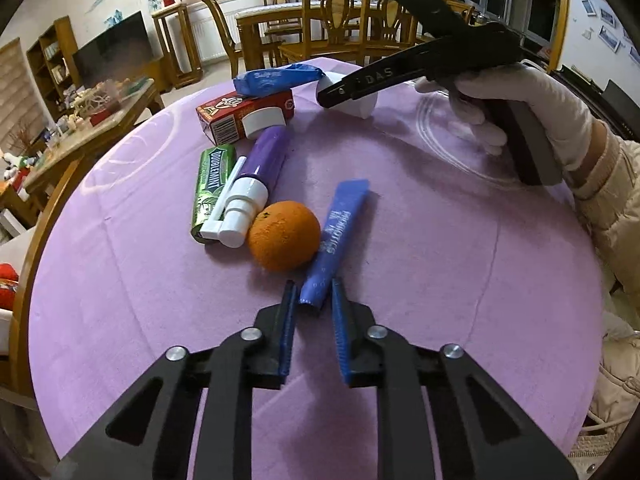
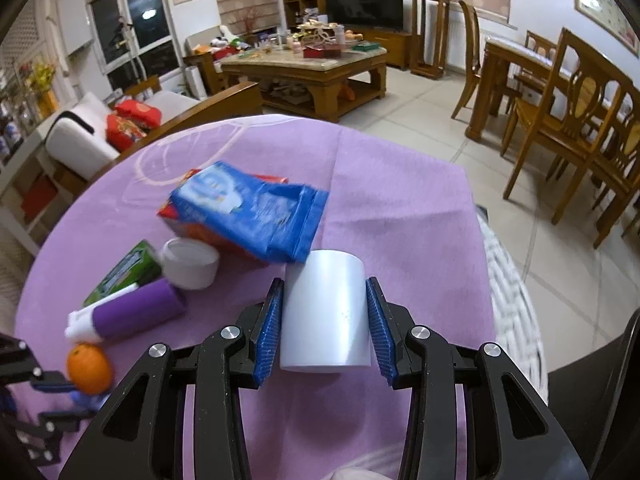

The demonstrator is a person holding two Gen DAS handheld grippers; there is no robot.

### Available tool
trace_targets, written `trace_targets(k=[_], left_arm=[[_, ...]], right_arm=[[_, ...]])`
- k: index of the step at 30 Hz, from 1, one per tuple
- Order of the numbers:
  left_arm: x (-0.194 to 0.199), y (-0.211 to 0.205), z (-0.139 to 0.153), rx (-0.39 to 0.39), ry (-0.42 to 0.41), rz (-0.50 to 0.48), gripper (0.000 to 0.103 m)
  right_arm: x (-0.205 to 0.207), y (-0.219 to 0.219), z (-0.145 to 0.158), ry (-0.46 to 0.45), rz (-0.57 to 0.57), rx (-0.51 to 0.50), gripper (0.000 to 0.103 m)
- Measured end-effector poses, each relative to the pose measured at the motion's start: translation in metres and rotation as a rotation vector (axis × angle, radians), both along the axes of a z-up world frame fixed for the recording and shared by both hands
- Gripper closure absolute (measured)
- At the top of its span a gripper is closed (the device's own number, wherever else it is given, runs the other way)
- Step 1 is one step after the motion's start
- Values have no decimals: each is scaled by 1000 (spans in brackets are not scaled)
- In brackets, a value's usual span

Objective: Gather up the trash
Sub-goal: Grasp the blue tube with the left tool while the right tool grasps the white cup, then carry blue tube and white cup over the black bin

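On the purple tablecloth [image 1: 420,300] lie a blue sachet [image 1: 340,232], an orange [image 1: 284,236], a purple spray bottle [image 1: 260,164], a green gum pack [image 1: 212,184], a red carton [image 1: 228,116] and a blue packet [image 1: 276,76]. My left gripper [image 1: 314,284] is shut on the sachet's near end. My right gripper [image 2: 324,280] is shut on a white cup [image 2: 324,312] lying on its side, one pad against each wall. The blue packet [image 2: 248,208] rests just beyond the cup, and a white cap [image 2: 190,262] lies to its left. In the left wrist view a gloved hand [image 1: 500,112] holds the right gripper [image 1: 336,94] at the cup [image 1: 360,106].
A white woven rim [image 2: 516,300] shows past the table's right edge in the right wrist view. Wooden chairs [image 2: 568,120] and a dining table stand beyond on the tiled floor. A cluttered coffee table [image 2: 312,60] and a sofa are further off. A cream sleeve [image 1: 612,232] hangs over the table's right side.
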State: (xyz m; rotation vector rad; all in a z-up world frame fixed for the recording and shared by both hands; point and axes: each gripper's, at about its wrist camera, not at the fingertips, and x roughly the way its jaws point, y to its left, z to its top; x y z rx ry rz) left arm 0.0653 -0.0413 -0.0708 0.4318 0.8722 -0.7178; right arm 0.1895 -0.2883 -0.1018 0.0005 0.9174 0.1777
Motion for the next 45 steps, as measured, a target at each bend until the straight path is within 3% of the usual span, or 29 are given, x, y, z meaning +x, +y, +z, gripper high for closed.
trace_targets(k=[5, 14, 23, 37, 45], left_arm=[[-13, -2, 4, -11, -30, 18, 93], [-24, -2, 19, -123, -53, 68, 93], [-23, -13, 36, -236, -68, 94, 93], [-34, -118, 59, -332, -100, -27, 93], [-29, -187, 66, -404, -58, -116, 93]], right_arm=[[-34, -6, 13, -36, -6, 99, 63], [-108, -29, 42, -142, -31, 262, 63], [-168, -53, 56, -211, -74, 350, 62], [-224, -150, 63, -317, -288, 360, 62], [-257, -232, 58, -376, -455, 381, 62]])
